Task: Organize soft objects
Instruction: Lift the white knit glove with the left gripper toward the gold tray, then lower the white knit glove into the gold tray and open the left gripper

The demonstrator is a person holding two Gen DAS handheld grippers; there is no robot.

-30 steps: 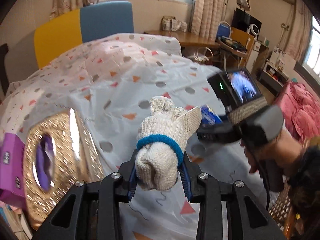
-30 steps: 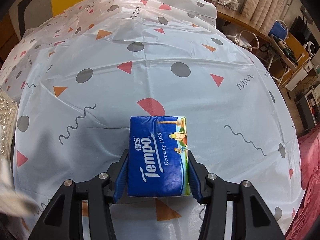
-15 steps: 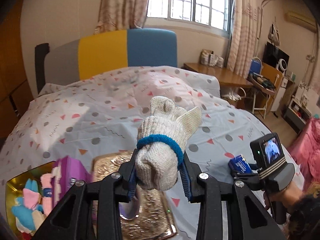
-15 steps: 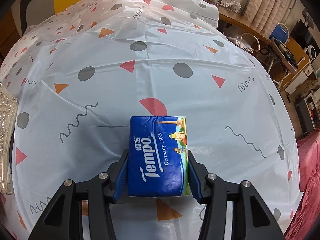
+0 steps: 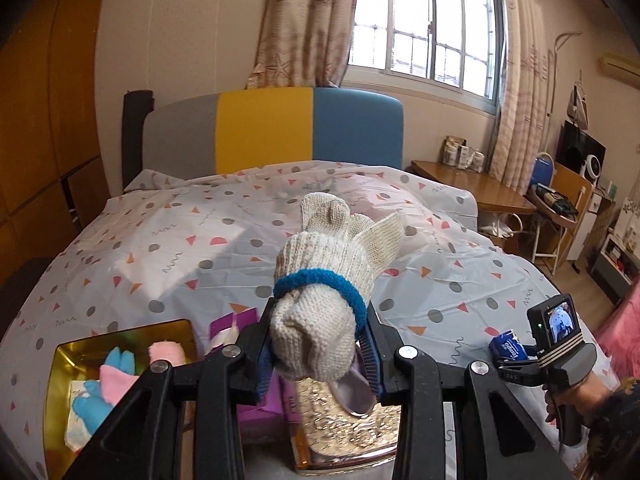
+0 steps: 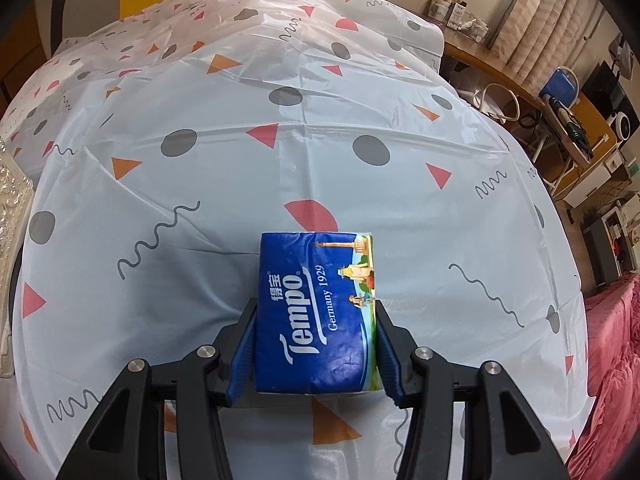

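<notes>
Between the blue pads of your left gripper (image 5: 318,354) sits a rolled cream knit glove with a blue cuff band (image 5: 324,300); the jaws are drawn narrow and clamped on its bundled end, and its fingertips stick up and away from you. It hangs in the air above the bed. Below it lies a gold embossed lid (image 5: 348,432), with a purple tissue box (image 5: 256,404) just beside that on the left. Further left, an open gold tin (image 5: 120,330) holds a pink rolled cloth (image 5: 166,354) and blue and pink small gloves (image 5: 108,380).

Your right gripper (image 6: 316,344) has its jaws at a middling width, pressed on both sides of a blue plastic-wrapped Tempo tissue pack (image 6: 316,312). From the right wrist view the pack is over the white bedsheet printed with grey dots and coloured triangles (image 6: 360,120); whether it touches the sheet I cannot tell. In the left wrist view your right hand (image 5: 576,400) appears at the bed's right edge, well apart from the tin.
</notes>
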